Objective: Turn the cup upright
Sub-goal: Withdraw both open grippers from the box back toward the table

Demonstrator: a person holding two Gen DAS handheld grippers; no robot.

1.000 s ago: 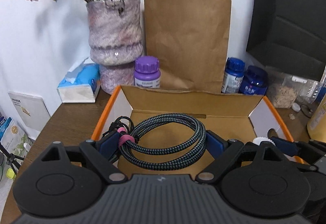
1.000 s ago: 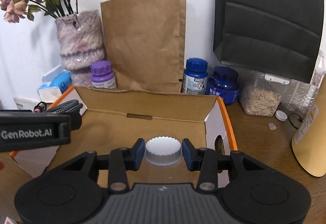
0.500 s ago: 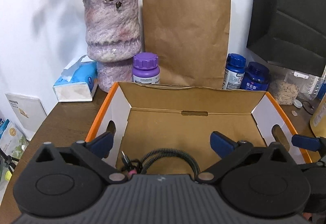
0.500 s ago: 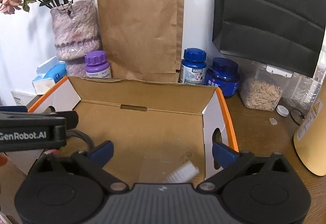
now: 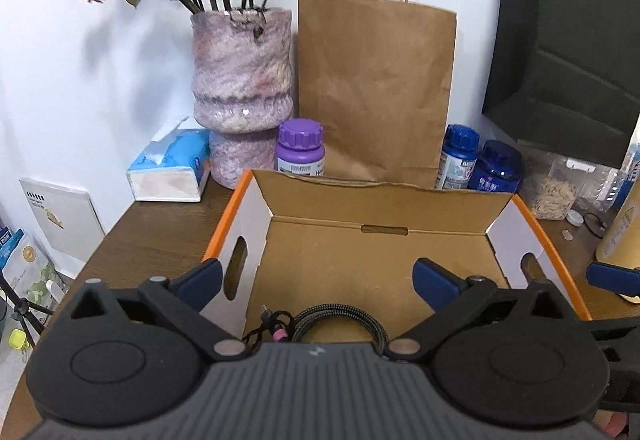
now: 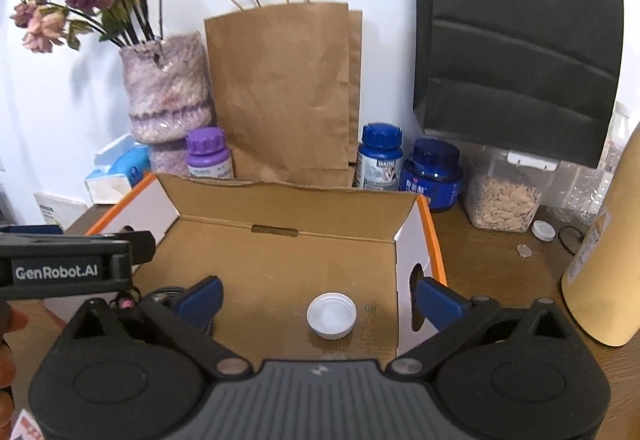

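Resting open side up on the floor of the cardboard box, at about five o'clock of its middle, the small white ribbed cup looks already flipped, so little seems left beyond drawing back. Right tool has just been opening and its jaws stand wide, nothing between the pads. Left tool has also been spreading, empty, above a coiled braided cable at six o'clock. Corrugated brown walls, orange rim, wood-grain worktop.

Both wrist cameras look steeply down, close, sharing the cardboard box.
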